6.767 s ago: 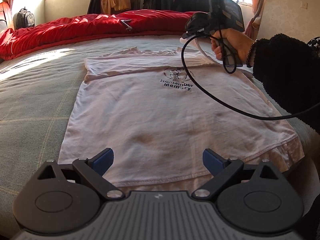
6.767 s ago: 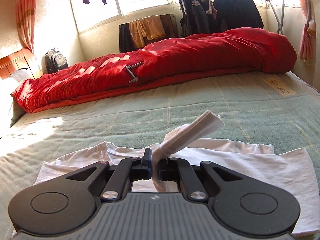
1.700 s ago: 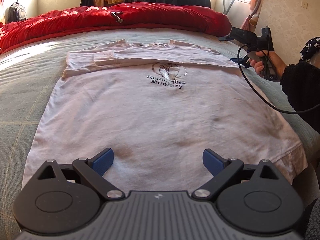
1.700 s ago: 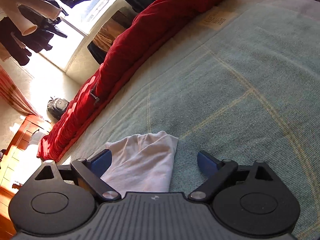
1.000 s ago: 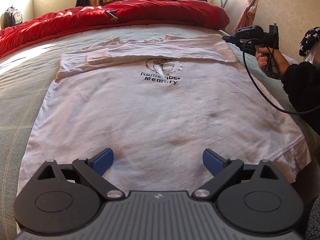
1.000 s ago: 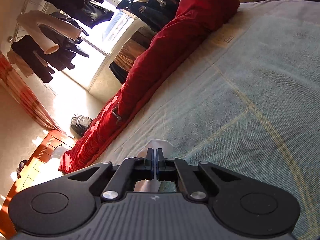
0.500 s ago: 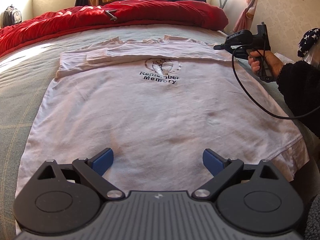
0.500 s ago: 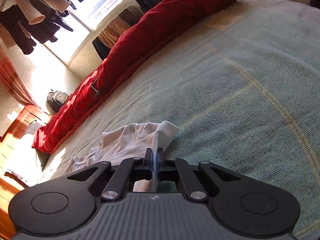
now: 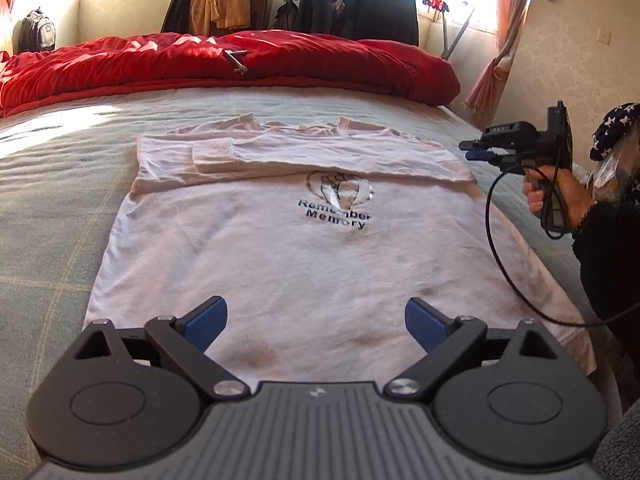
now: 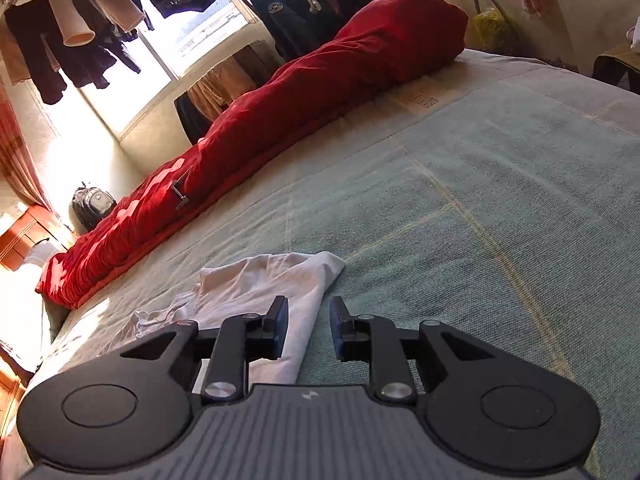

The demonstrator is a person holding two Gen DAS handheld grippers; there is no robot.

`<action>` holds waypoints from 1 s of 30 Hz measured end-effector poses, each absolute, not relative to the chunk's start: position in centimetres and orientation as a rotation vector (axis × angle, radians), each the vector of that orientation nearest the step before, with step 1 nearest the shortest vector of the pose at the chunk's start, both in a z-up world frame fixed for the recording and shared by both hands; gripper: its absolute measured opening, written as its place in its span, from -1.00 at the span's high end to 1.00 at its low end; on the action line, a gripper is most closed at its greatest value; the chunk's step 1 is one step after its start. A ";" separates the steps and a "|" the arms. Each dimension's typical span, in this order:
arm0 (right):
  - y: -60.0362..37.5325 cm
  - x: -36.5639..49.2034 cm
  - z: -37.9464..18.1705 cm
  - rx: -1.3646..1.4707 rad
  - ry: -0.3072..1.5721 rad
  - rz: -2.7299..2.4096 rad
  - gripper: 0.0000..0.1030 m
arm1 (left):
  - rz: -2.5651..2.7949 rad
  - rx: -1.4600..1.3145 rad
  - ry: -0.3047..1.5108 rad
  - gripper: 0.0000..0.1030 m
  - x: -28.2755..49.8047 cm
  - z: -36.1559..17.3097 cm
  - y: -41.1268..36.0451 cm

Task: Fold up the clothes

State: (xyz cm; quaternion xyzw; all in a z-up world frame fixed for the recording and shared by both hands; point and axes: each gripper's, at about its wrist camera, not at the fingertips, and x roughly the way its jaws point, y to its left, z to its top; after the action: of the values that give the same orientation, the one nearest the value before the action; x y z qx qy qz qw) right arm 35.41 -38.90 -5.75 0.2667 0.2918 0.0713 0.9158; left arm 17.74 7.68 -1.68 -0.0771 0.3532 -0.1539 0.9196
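Sunlight falls across the bed (image 9: pixel 52 216), which is covered in a pale green checked blanket, with a red duvet (image 9: pixel 224 64) bunched along the far side under the window. Dark jackets (image 9: pixel 360 12) hang on a rack behind it, and a backpack (image 9: pixel 34 34) sits in the far left corner.

From my left camera I see the white T-shirt (image 9: pixel 304 256) lying flat on the blanket, front side up, with the print "Remember Memory" (image 9: pixel 336 212) near the chest. Both sleeves are folded in across the top, forming a band along the shoulders. Brownish stains mark the lower part of the cloth.

My left hand-held gripper (image 9: pixel 316 324) hovers over the hem end of the shirt with its 2 blue-padded fingers spread wide and nothing between them.

My right hand-held gripper (image 10: pixel 308 328) sits at the shirt's far right shoulder corner, just off the cloth's edge. Its fingers stand a little apart and hold nothing; the folded sleeve corner (image 10: pixel 280 284) lies on the blanket beneath and just ahead of the left finger. In the left view this gripper is held in the person's hand (image 9: pixel 556 196), with a black cable (image 9: pixel 500 256) looping down over the shirt's right side.
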 end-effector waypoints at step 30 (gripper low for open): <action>-30.3 27.7 -7.9 0.606 0.675 0.394 -0.48 | -0.084 -1.010 0.766 0.08 36.7 -10.6 16.0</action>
State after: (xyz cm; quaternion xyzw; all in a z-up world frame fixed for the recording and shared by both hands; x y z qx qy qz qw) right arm 27.72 -30.34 -7.86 0.2907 0.3240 0.1889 0.8803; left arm 36.66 16.01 -10.60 -0.4718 0.3579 -0.0394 0.8048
